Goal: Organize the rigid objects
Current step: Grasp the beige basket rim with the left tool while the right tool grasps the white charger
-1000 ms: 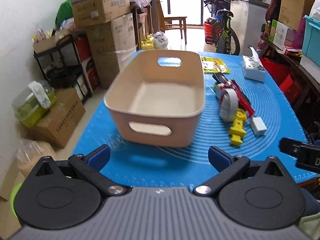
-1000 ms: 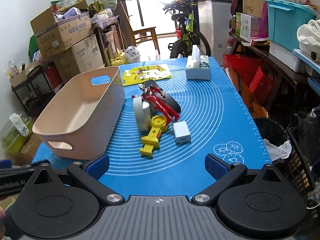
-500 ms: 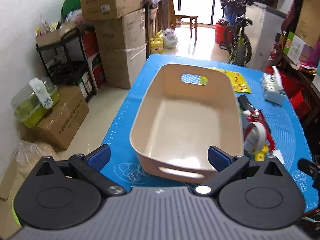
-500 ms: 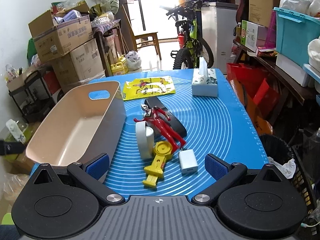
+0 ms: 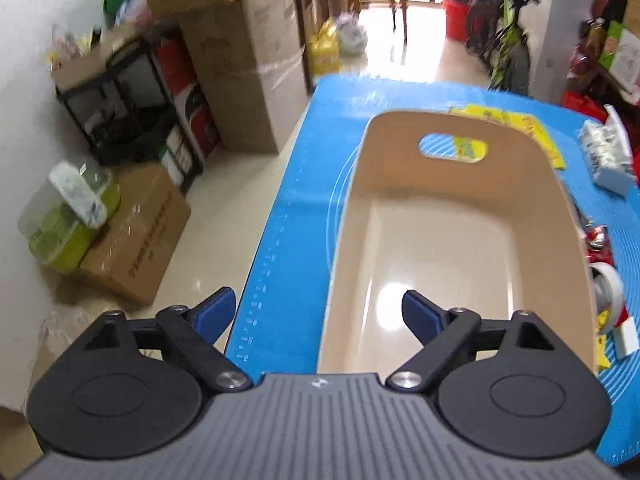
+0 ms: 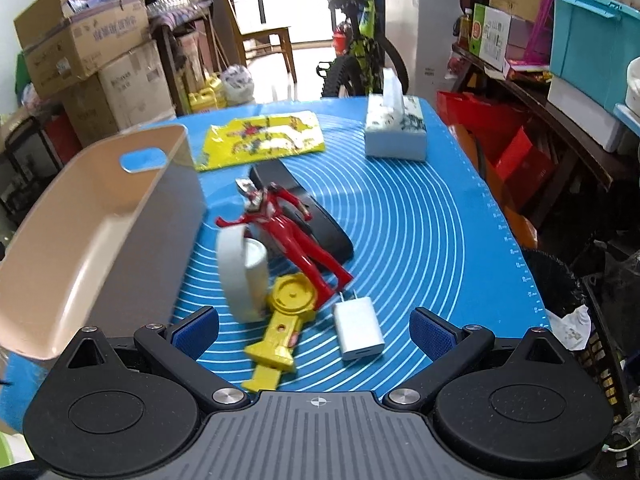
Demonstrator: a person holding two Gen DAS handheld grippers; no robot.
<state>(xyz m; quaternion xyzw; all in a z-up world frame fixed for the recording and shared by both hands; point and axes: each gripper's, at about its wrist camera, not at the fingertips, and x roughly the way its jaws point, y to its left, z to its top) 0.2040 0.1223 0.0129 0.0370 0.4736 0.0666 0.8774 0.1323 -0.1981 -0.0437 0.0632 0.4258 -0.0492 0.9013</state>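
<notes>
So the left gripper (image 5: 314, 314) is spread wide, nothing between its blue pads, and it's hanging over the near left edge of the beige bin (image 5: 452, 256): one finger sits over the bin's inside, the other over the blue mat (image 5: 288, 208) outside it. The bin looks empty from here, handle cutout up at 12 o'clock.

The right gripper (image 6: 314, 330) is spread wide too, holding nothing. Right in front of it is the little pile of stuff on the surface. The yellow toy (image 6: 282, 332) lies closest, at about 12 o'clock between the fingers, with the white charger (image 6: 360, 334) just beside it toward 1 o'clock. The tape roll (image 6: 240, 270) stands on edge at 11 o'clock, just beside the bin's outer wall. The red figure (image 6: 288, 232) lies diagonally past that, its legs reaching the yellow toy and its body resting over a black case (image 6: 308, 208).

Further back, the yellow packet (image 6: 260, 140) lies flat at 12 o'clock, and the tissue box (image 6: 396, 130) sits toward 1 o'clock near the far edge of the mat. The whole pile is at 3 o'clock from the bin, none of it inside.
</notes>
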